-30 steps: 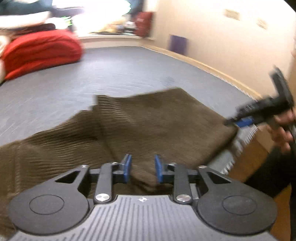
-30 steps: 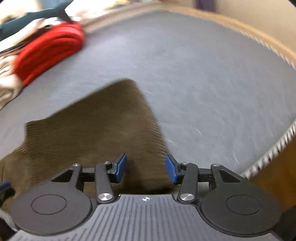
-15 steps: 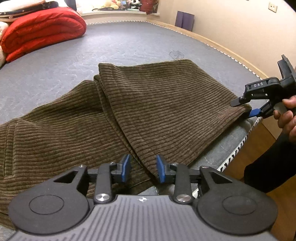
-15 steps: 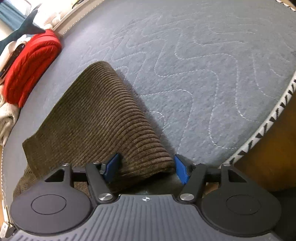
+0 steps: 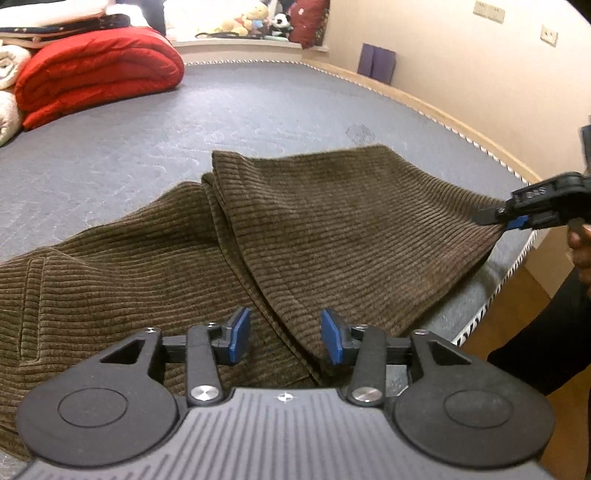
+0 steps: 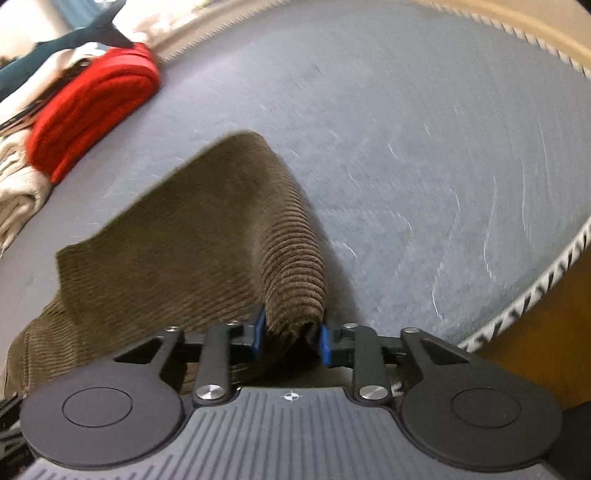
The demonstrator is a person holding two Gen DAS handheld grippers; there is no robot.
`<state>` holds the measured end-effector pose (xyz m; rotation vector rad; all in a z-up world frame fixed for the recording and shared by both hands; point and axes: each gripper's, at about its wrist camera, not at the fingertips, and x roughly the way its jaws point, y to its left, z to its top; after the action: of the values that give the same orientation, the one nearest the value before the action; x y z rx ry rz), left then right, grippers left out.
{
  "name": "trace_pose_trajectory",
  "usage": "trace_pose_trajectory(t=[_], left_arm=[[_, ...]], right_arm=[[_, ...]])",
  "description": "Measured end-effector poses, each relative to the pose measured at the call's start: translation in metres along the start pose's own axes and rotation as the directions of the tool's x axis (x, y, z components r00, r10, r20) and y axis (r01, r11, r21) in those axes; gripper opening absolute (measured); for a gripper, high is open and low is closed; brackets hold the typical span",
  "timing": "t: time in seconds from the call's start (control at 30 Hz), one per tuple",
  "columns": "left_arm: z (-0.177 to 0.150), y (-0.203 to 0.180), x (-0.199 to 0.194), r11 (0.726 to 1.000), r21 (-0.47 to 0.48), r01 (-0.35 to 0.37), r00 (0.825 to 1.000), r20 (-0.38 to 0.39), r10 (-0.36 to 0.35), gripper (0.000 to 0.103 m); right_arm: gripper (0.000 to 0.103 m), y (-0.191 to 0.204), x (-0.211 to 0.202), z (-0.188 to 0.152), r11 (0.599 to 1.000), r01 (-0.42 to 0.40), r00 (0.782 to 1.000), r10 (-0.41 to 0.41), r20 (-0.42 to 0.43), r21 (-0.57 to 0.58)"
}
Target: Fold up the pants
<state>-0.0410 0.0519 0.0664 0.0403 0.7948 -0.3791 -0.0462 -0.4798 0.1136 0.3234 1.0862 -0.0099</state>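
Brown corduroy pants [image 5: 332,229] lie spread on the grey mattress [image 5: 258,110], one part folded over the other. My left gripper [image 5: 286,338] hovers over the near folded edge. Its jaws are opening; the fold lies between the blue pads [image 5: 240,334] and neither pad presses it. In the right wrist view my right gripper [image 6: 291,334] is closing, and its pads pinch a bunched corner of the pants [image 6: 207,236]. From the left wrist view, that right gripper [image 5: 511,221] holds the right-hand corner raised near the mattress edge.
A folded red quilt [image 5: 96,70] and white bedding [image 5: 11,110] lie at the far left of the mattress. Stuffed toys [image 5: 258,18] sit on a back sill. The mattress's trimmed edge [image 5: 513,269] drops to a wooden floor [image 6: 546,339] on the right. A hand [image 5: 581,251] and dark sleeve are there.
My left jaws have spread wider over the fold. The right jaws went from wide around the pants corner to pinching it, and that corner now stands a little higher.
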Motion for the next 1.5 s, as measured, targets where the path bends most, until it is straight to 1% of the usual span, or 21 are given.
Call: trace_pose_trajectory(t=[0.17, 0.33, 0.4, 0.5, 0.6, 0.63, 0.7, 0.8, 0.9, 0.97, 1.03, 1.07, 1.1, 1.13, 1.17, 1.23, 1.3, 1.37, 1.4, 1.43, 1.5], left_arm=[[0.003, 0.011, -0.009, 0.997, -0.066, 0.028, 0.999, 0.04, -0.026, 0.056], [0.02, 0.022, -0.034, 0.979, -0.153, 0.132, 0.986, 0.119, -0.114, 0.073], [0.034, 0.025, -0.044, 0.968, -0.188, 0.164, 0.98, 0.14, -0.139, 0.082], [0.061, 0.022, -0.044, 0.95, -0.239, 0.199, 0.977, 0.126, -0.173, 0.084], [0.09, 0.013, -0.039, 0.909, -0.29, 0.298, 0.954, 0.131, -0.271, 0.086], [0.1, 0.007, -0.035, 0.894, -0.3, 0.334, 0.942, 0.128, -0.309, 0.087], [0.115, -0.005, -0.025, 0.883, -0.299, 0.362, 0.932, 0.103, -0.347, 0.095], [0.132, -0.03, -0.005, 0.902, -0.251, 0.351, 0.935, 0.041, -0.353, 0.096], [0.145, -0.053, 0.012, 0.945, -0.177, 0.273, 0.958, -0.042, -0.285, 0.096], [0.15, -0.062, 0.016, 0.968, -0.119, 0.219, 0.972, -0.064, -0.227, 0.097], [0.154, -0.068, 0.017, 0.98, -0.082, 0.18, 0.981, -0.061, -0.185, 0.094], [0.153, -0.069, 0.016, 0.987, -0.068, 0.143, 0.986, -0.071, -0.148, 0.082], [0.153, -0.07, 0.02, 0.995, -0.048, 0.092, 0.992, -0.087, -0.096, 0.062], [0.152, -0.07, 0.023, 0.999, -0.025, 0.028, 0.994, -0.108, -0.031, 0.049], [0.15, -0.068, 0.025, 1.0, -0.014, -0.013, 0.993, -0.119, 0.011, 0.022], [0.144, -0.055, 0.022, 0.998, -0.049, -0.038, 0.993, -0.115, 0.032, 0.019], [0.135, -0.035, 0.016, 0.991, -0.122, -0.05, 0.995, -0.096, 0.038, 0.018], [0.122, -0.006, 0.008, 0.978, -0.201, -0.06, 0.995, -0.091, 0.043, 0.018], [0.115, 0.01, 0.002, 0.969, -0.243, -0.055, 0.995, -0.094, 0.033, 0.018], [0.111, 0.025, -0.002, 0.96, -0.275, -0.052, 0.995, -0.097, 0.026, 0.018], [0.103, 0.055, -0.014, 0.949, -0.31, -0.064, 0.995, -0.097, 0.036, 0.018]], right_arm=[[0.024, 0.054, -0.043, -0.014, 0.967, 0.006, 0.983, 0.041, 0.177, -0.257], [0.023, 0.108, -0.071, -0.049, 0.889, 0.04, 0.954, 0.102, 0.282, -0.456], [0.023, 0.128, -0.079, -0.062, 0.834, 0.051, 0.942, 0.142, 0.303, -0.55], [0.023, 0.15, -0.078, -0.079, 0.746, 0.071, 0.932, 0.188, 0.311, -0.662], [0.023, 0.17, -0.072, -0.097, 0.633, 0.102, 0.927, 0.22, 0.305, -0.767], [0.023, 0.174, -0.072, -0.102, 0.606, 0.103, 0.925, 0.233, 0.3, -0.789], [0.023, 0.18, -0.071, -0.108, 0.564, 0.098, 0.921, 0.26, 0.289, -0.82], [0.023, 0.184, -0.073, -0.115, 0.518, 0.091, 0.918, 0.289, 0.273, -0.851], [0.023, 0.181, -0.073, -0.119, 0.476, 0.092, 0.916, 0.304, 0.262, -0.874], [0.023, 0.178, -0.075, -0.119, 0.467, 0.09, 0.916, 0.307, 0.257, -0.88], [0.023, 0.174, -0.078, -0.12, 0.457, 0.088, 0.915, 0.314, 0.254, -0.885], [0.023, 0.178, -0.079, -0.12, 0.455, 0.089, 0.914, 0.317, 0.254, -0.886], [0.023, 0.18, -0.079, -0.118, 0.456, 0.088, 0.912, 0.321, 0.255, -0.886], [0.023, 0.18, -0.081, -0.117, 0.457, 0.088, 0.911, 0.323, 0.257, -0.885], [0.023, 0.18, -0.082, -0.117, 0.458, 0.089, 0.91, 0.324, 0.259, -0.884], [0.023, 0.179, -0.083, -0.117, 0.47, 0.082, 0.913, 0.318, 0.256, -0.879], [0.026, 0.179, -0.085, -0.115, 0.504, 0.05, 0.914, 0.325, 0.243, -0.862], [0.037, 0.173, -0.09, -0.101, 0.565, -0.098, 0.899, 0.403, 0.17, -0.819], [0.041, 0.169, -0.092, -0.091, 0.591, -0.213, 0.881, 0.46, 0.108, -0.778], [0.051, 0.165, -0.093, -0.082, 0.612, -0.298, 0.864, 0.499, 0.065, -0.733], [0.056, 0.158, -0.093, -0.067, 0.662, -0.401, 0.836, 0.546, 0.042, -0.633]])
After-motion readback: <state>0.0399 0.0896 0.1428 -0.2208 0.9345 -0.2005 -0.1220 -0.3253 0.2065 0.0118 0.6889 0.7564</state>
